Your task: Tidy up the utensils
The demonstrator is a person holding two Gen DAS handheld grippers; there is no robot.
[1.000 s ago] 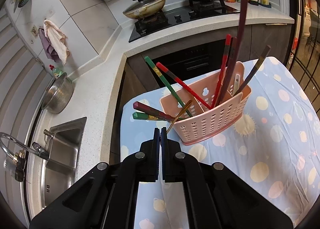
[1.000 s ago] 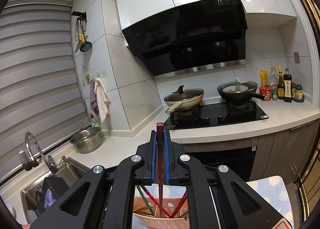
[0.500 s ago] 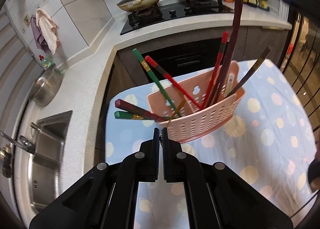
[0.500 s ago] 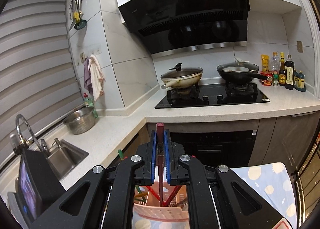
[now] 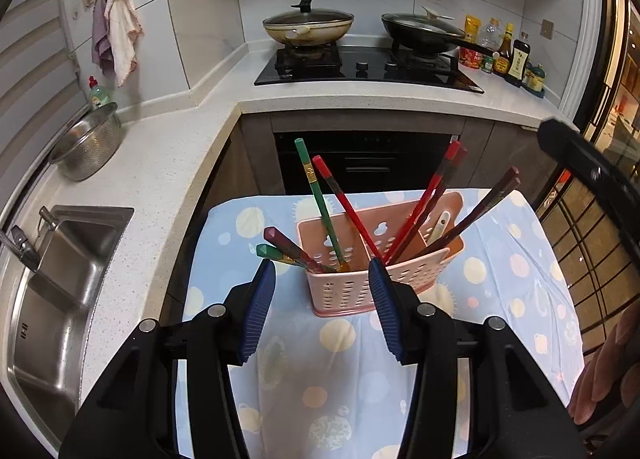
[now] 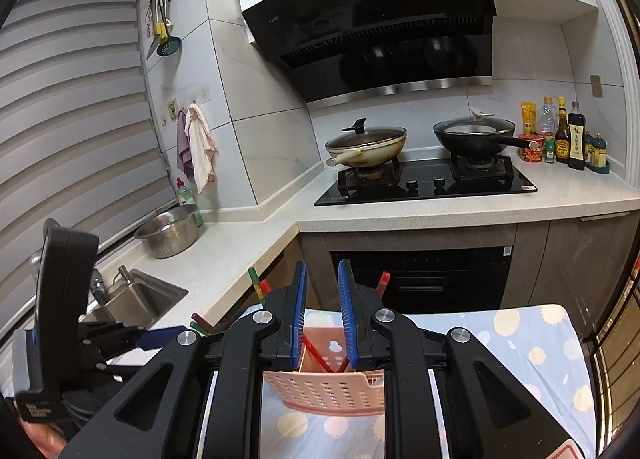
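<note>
Both jaw sets just opening, nothing between them — right gripper [image 6: 322, 313] hovering directly above the pink basket [image 5: 380, 283], left gripper [image 5: 322, 307] nearer its front, chopsticks [image 5: 424, 207] standing inside, leaning outward.

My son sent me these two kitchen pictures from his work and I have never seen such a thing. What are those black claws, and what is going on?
They are hand-held grippers, one per hand, each carrying a camera that looks out along its fingers. One picture is from the left gripper, the other from the right gripper. Both face a pink basket of chopsticks on a spotted tablecloth. Both sets of jaws have just been opening, and neither holds anything. The stove and sink are background.
</note>
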